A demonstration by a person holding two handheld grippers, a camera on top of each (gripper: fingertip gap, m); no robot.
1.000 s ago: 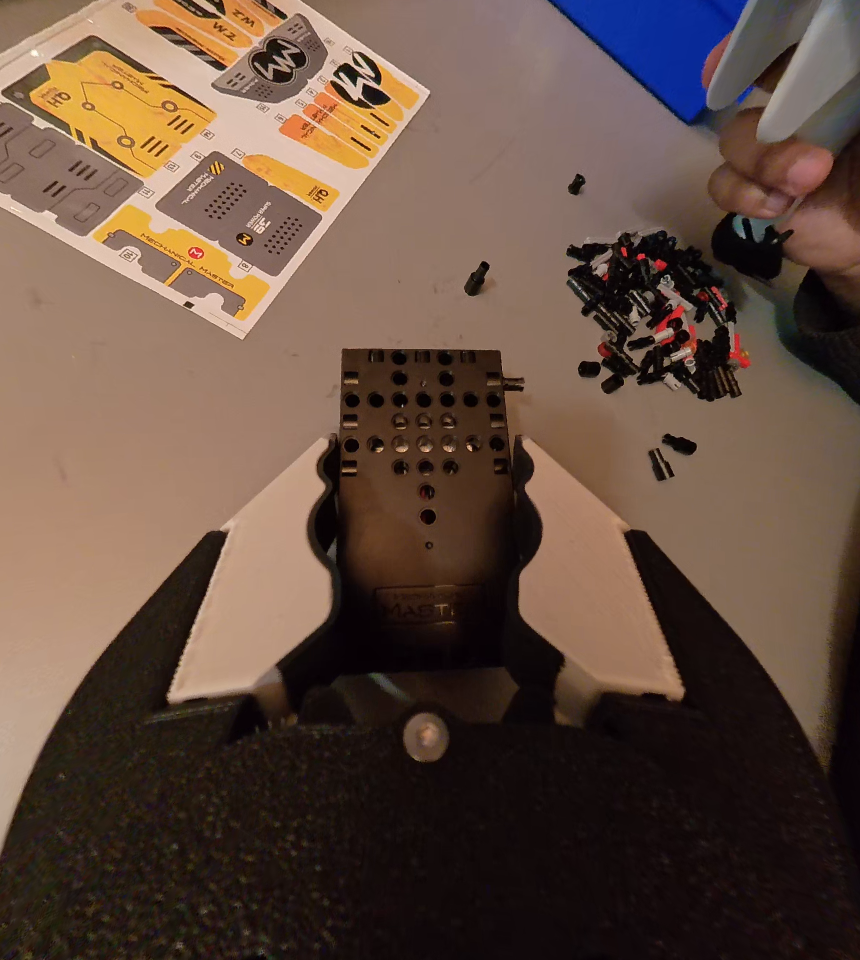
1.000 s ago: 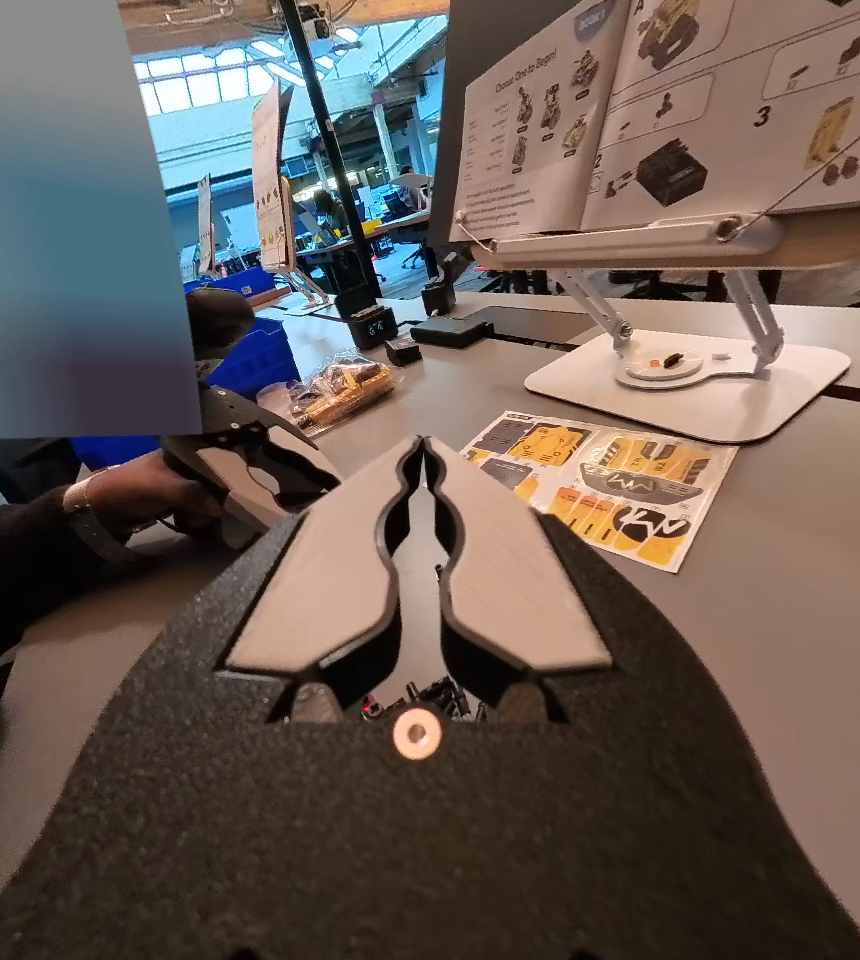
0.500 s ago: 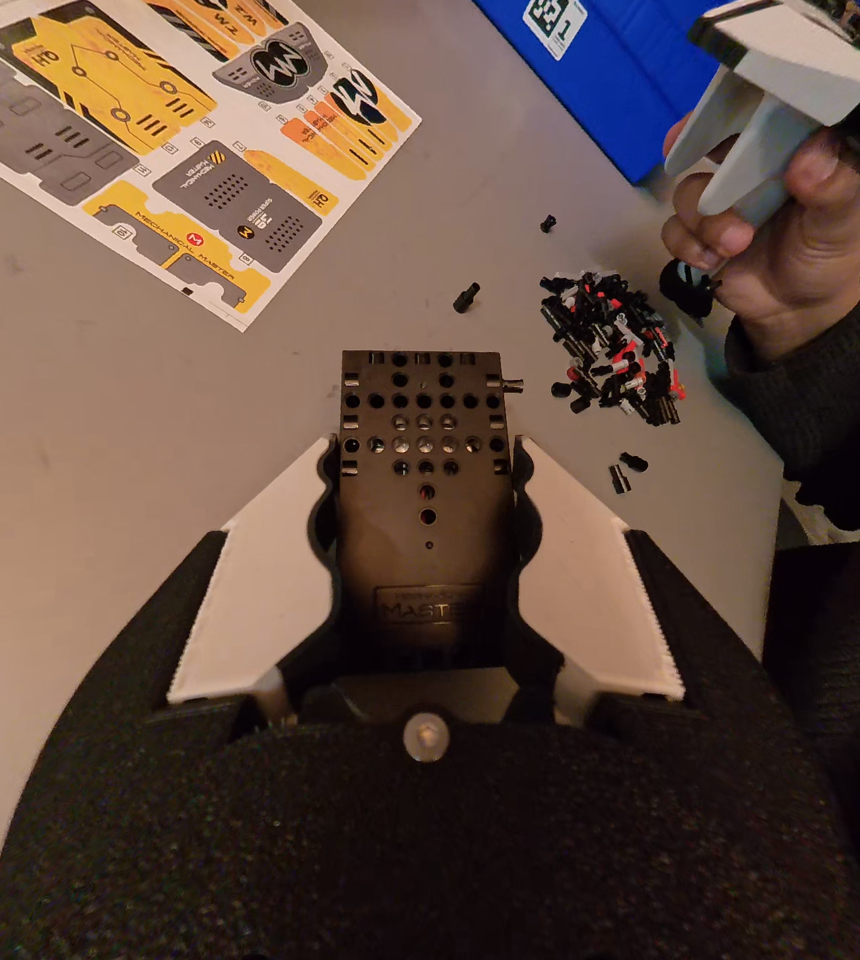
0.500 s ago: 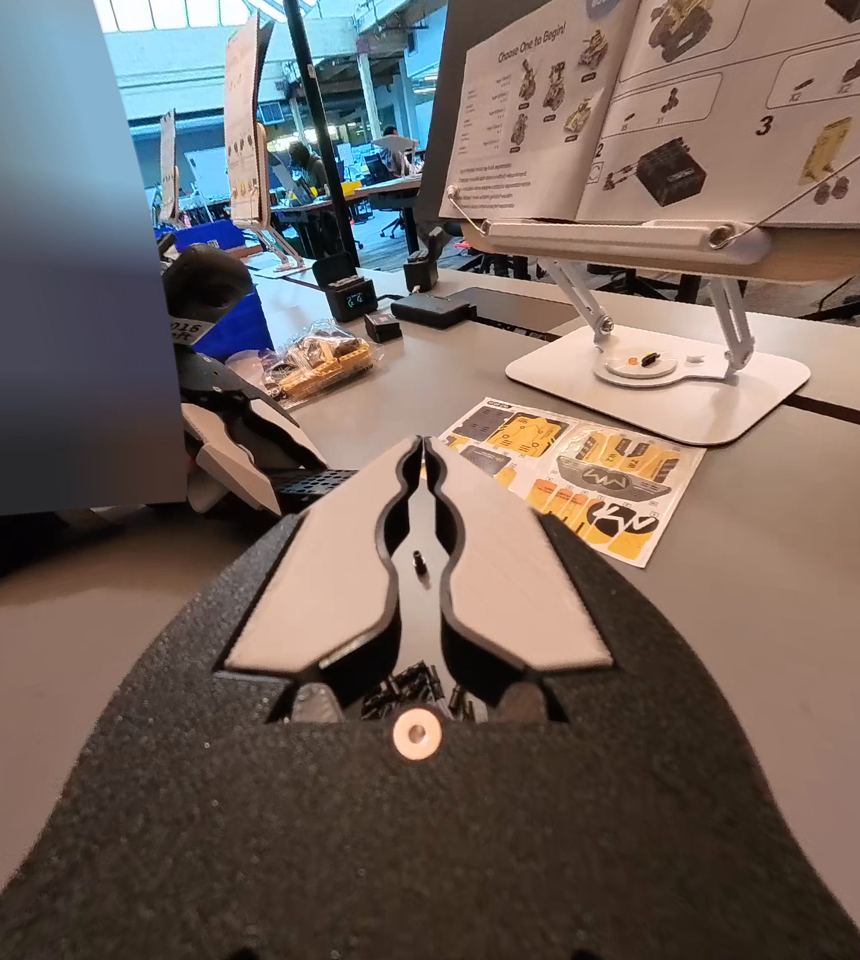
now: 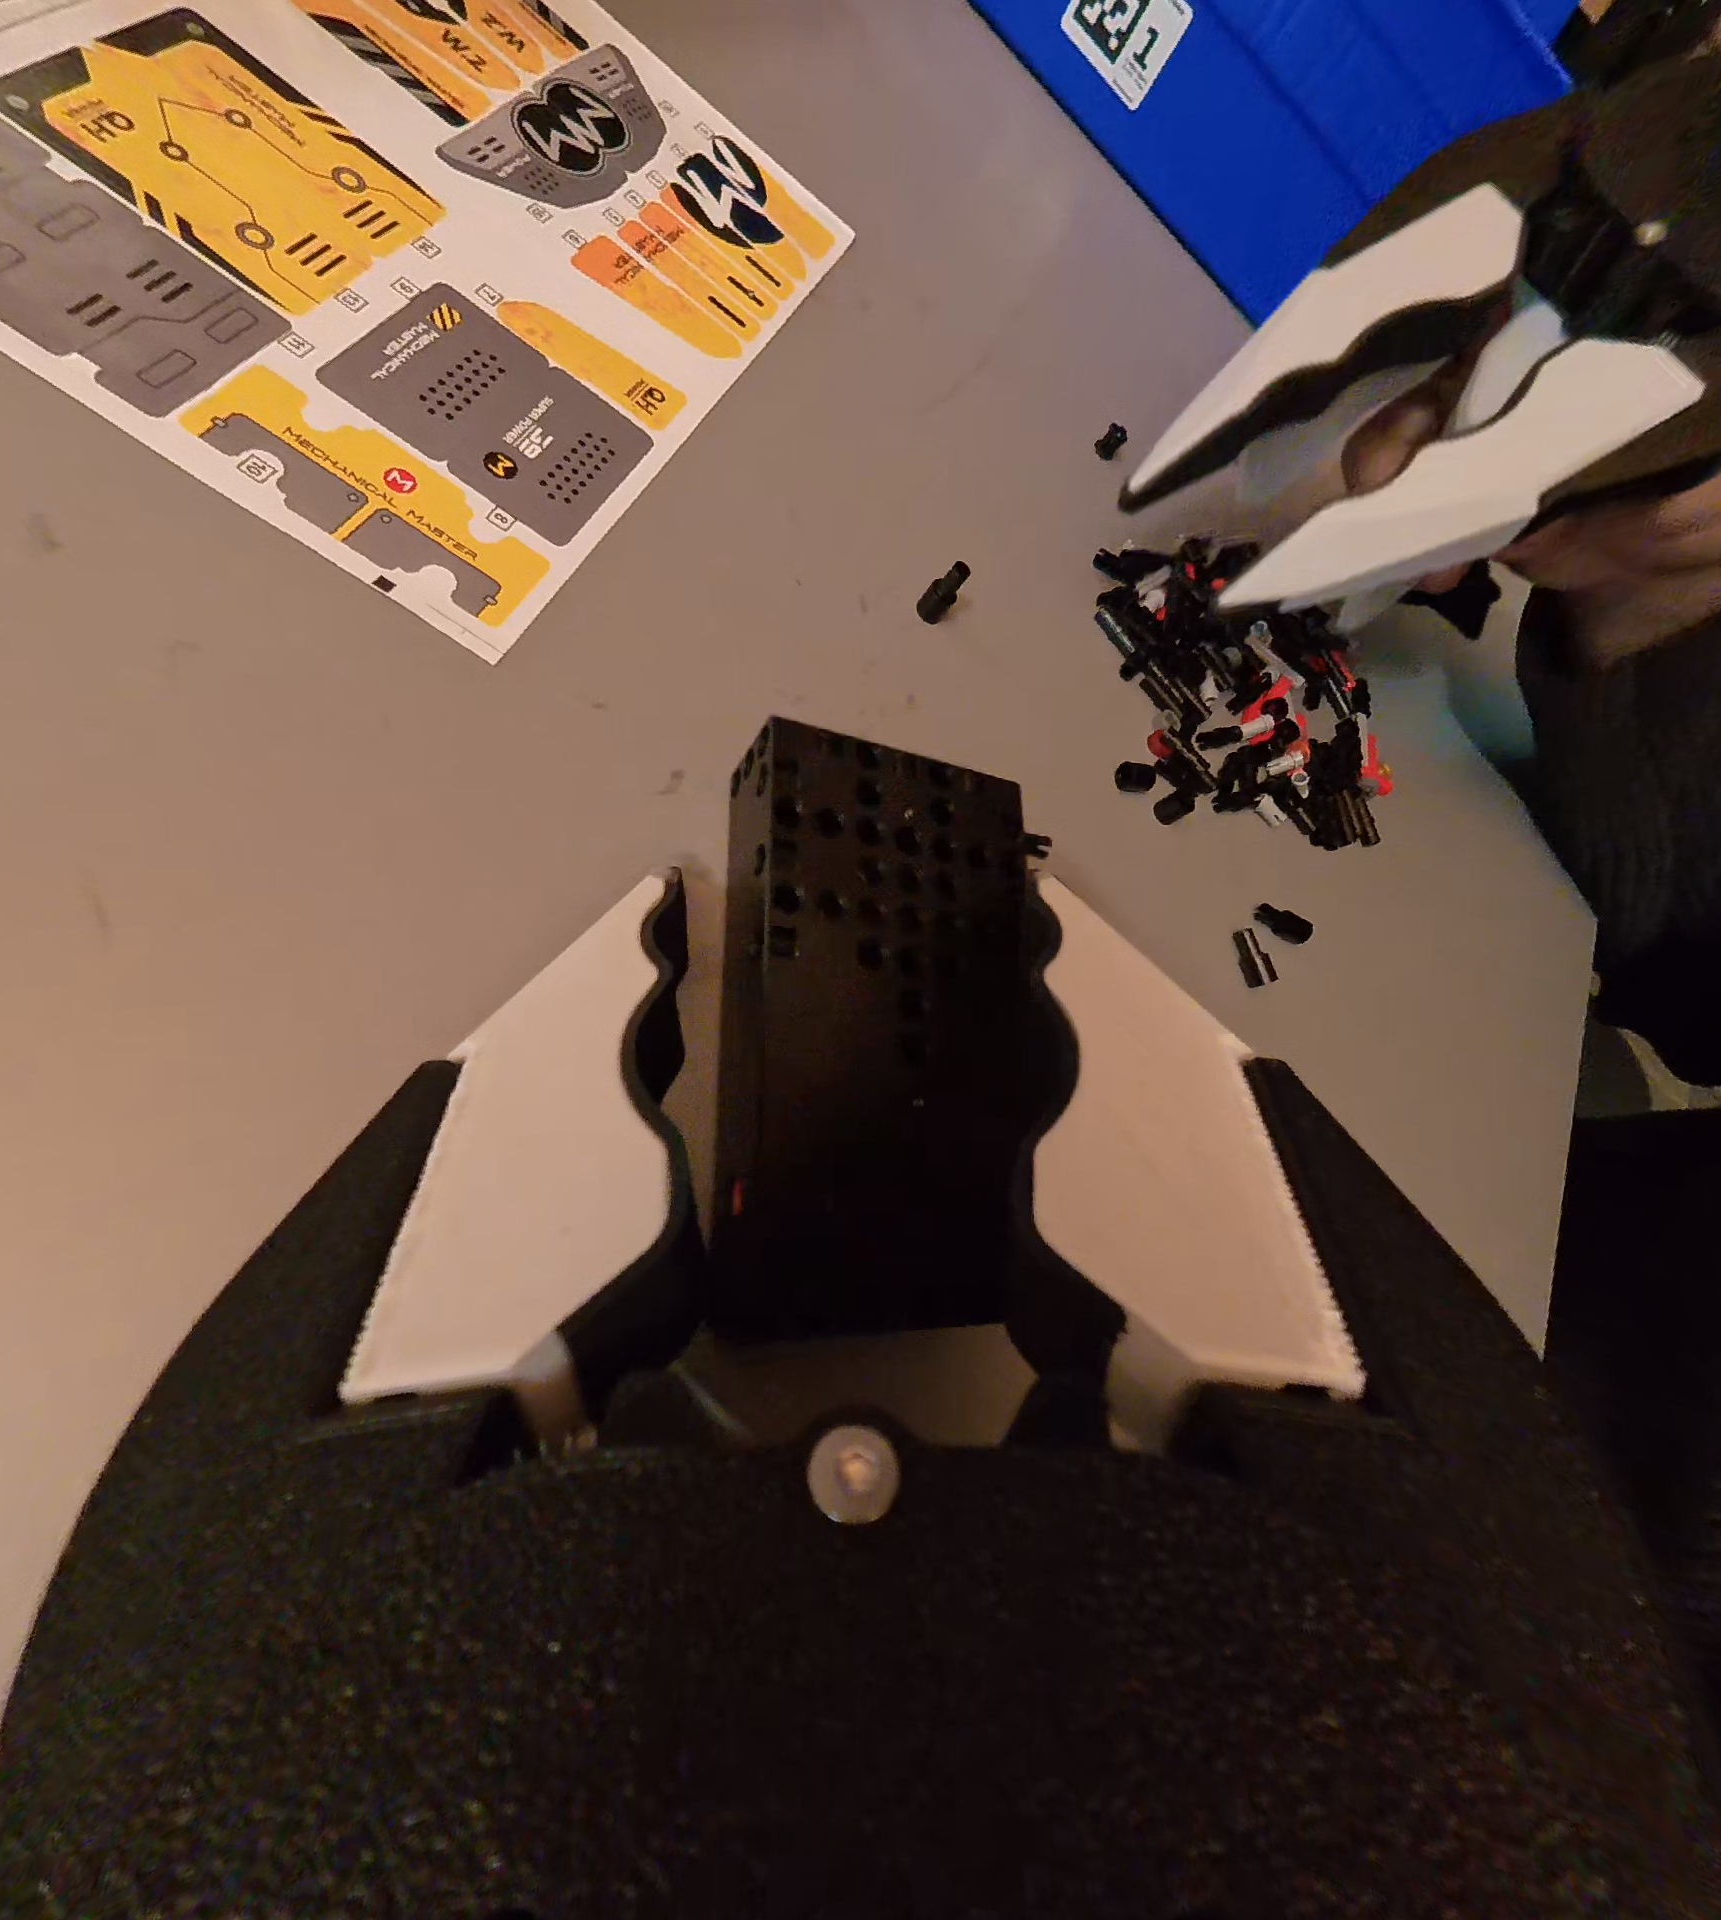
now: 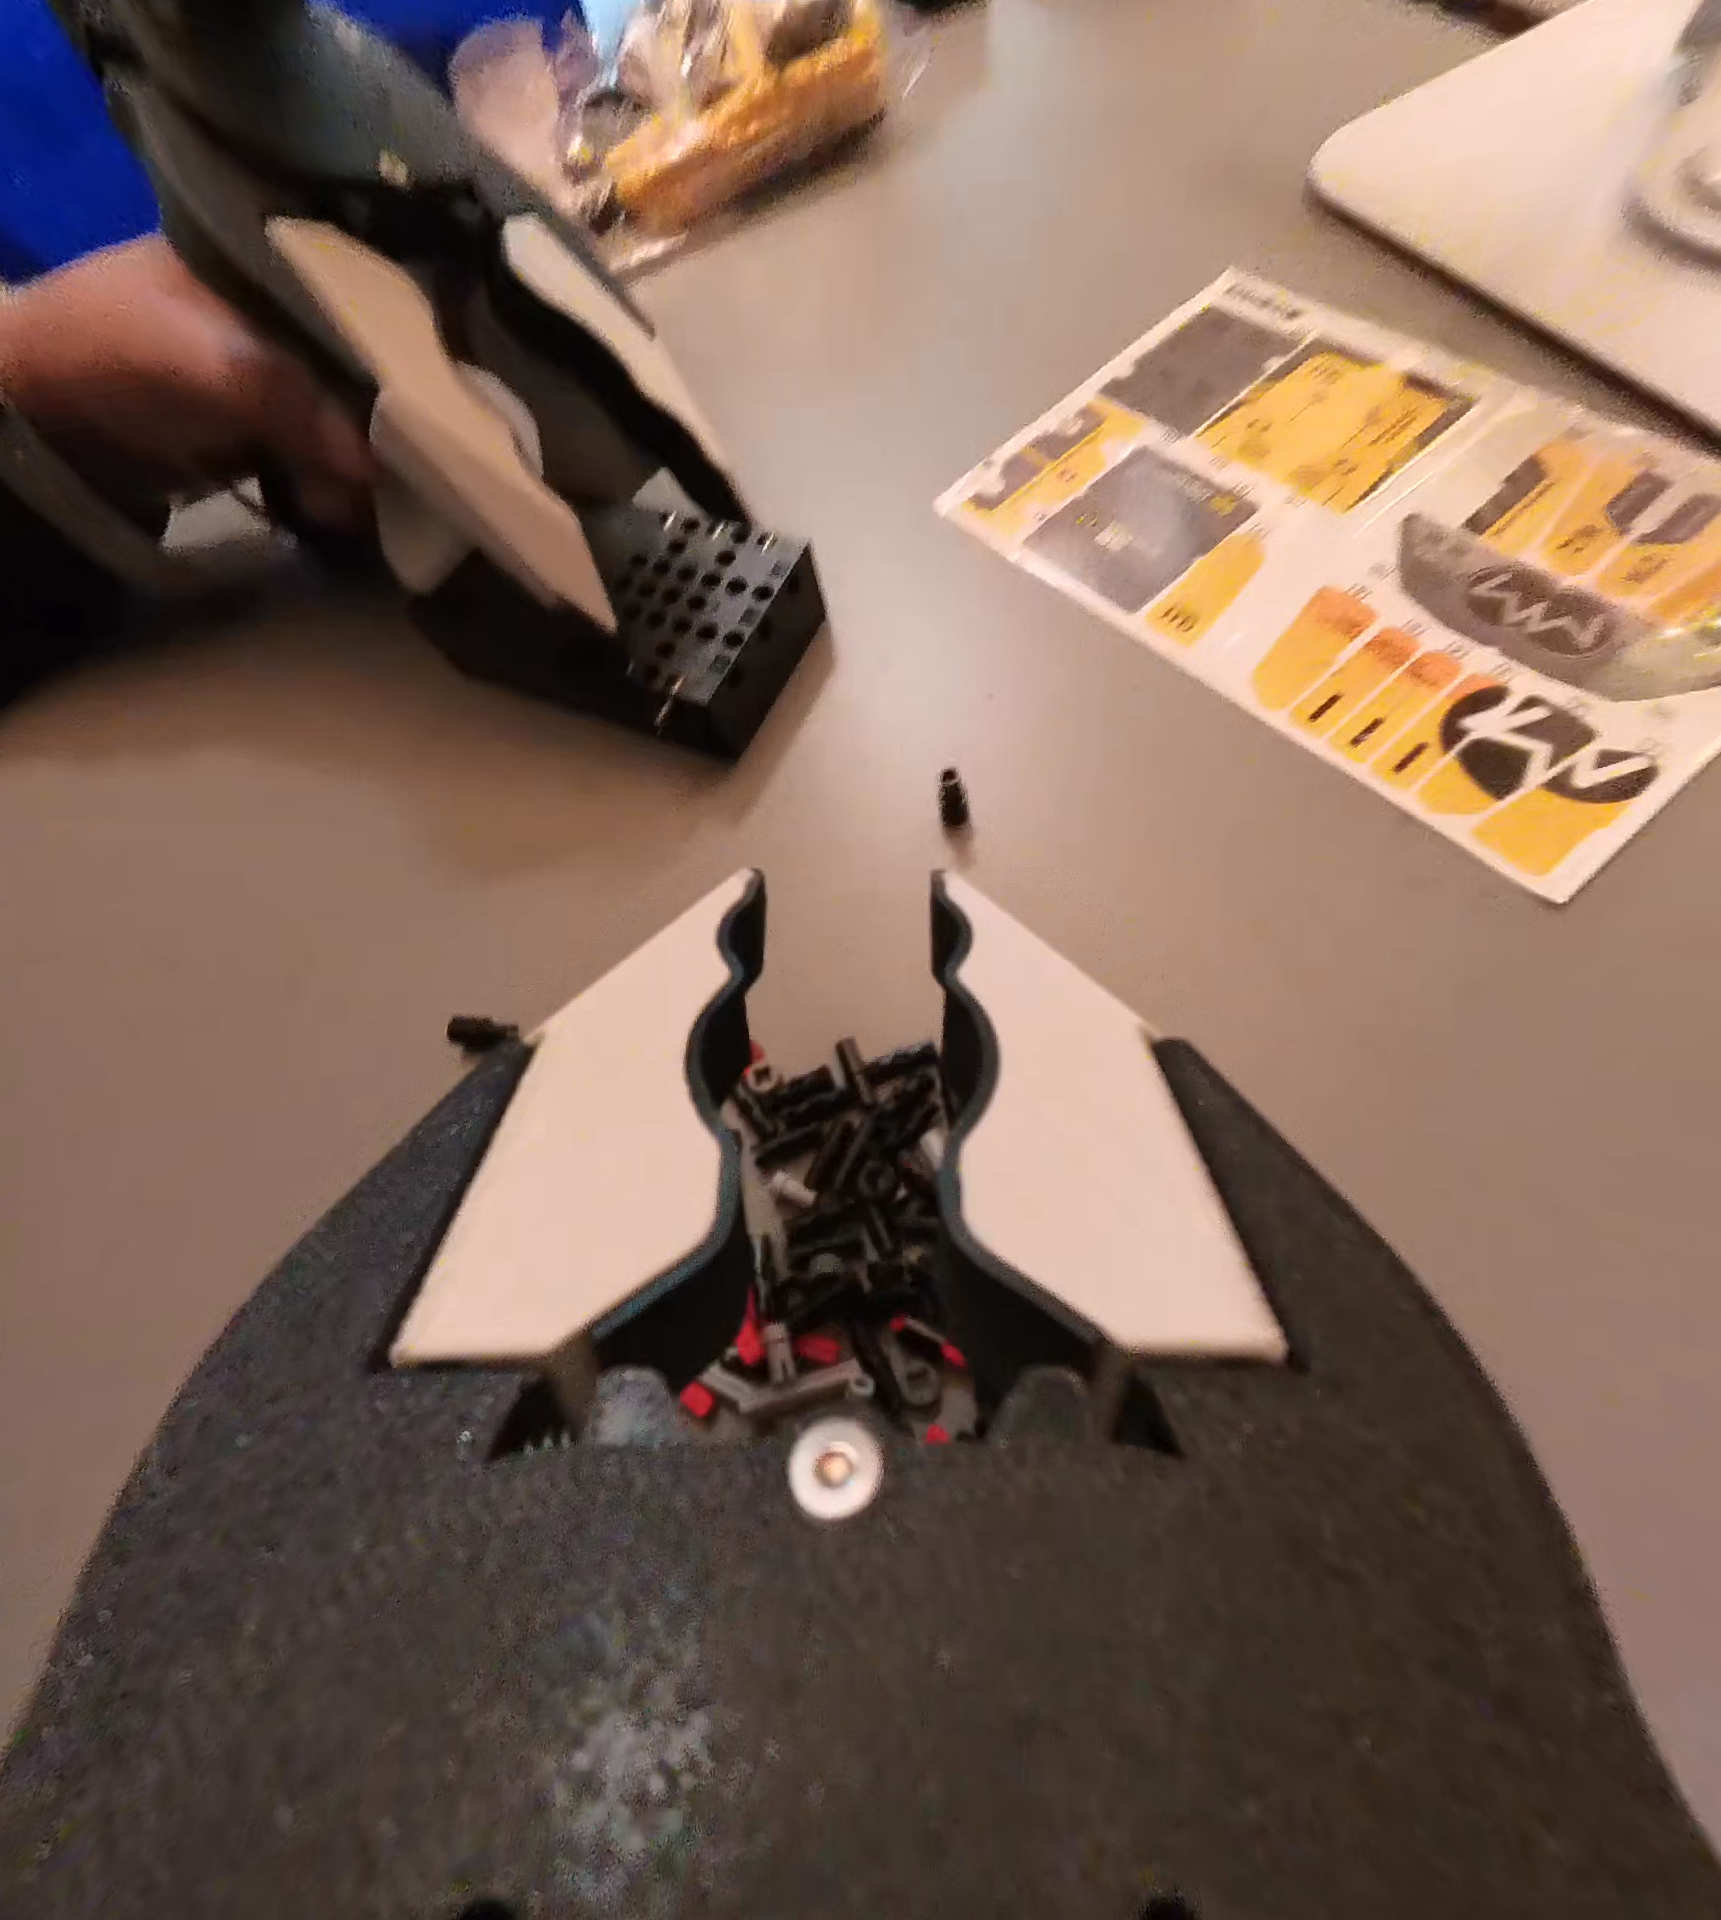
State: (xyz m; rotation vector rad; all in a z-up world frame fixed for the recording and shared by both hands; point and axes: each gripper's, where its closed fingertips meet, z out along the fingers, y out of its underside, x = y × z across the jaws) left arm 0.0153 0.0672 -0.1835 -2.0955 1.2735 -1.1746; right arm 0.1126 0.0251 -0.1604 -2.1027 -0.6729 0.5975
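Note:
My left gripper [image 5: 856, 883] straddles a black perforated block [image 5: 877, 935] that rests on the grey table [image 5: 212, 935]. Its jaws stand a little wider than the block: a strip of table shows between the left finger and the block. The right wrist view shows the block [image 6: 710, 623] lying flat under that gripper [image 6: 664, 561]. My right gripper [image 6: 848, 883] is open and empty, low over a pile of small black and red pins [image 6: 835, 1195]. In the left wrist view its fingertips [image 5: 1240, 592] hang over the pile [image 5: 1240, 707].
A yellow and grey sticker sheet [image 5: 316, 312] lies at the far left. Loose black pins [image 5: 942, 592] lie between it and the pile. A blue bin [image 5: 1251, 135], a bag of yellow parts [image 6: 731, 104] and a white stand base [image 6: 1562, 208] sit farther back. The table edge [image 5: 1562, 1143] is close on the right.
My right gripper has opened and tipped down from facing the room to just over the pin pile. A gap has appeared between my left finger and the block.

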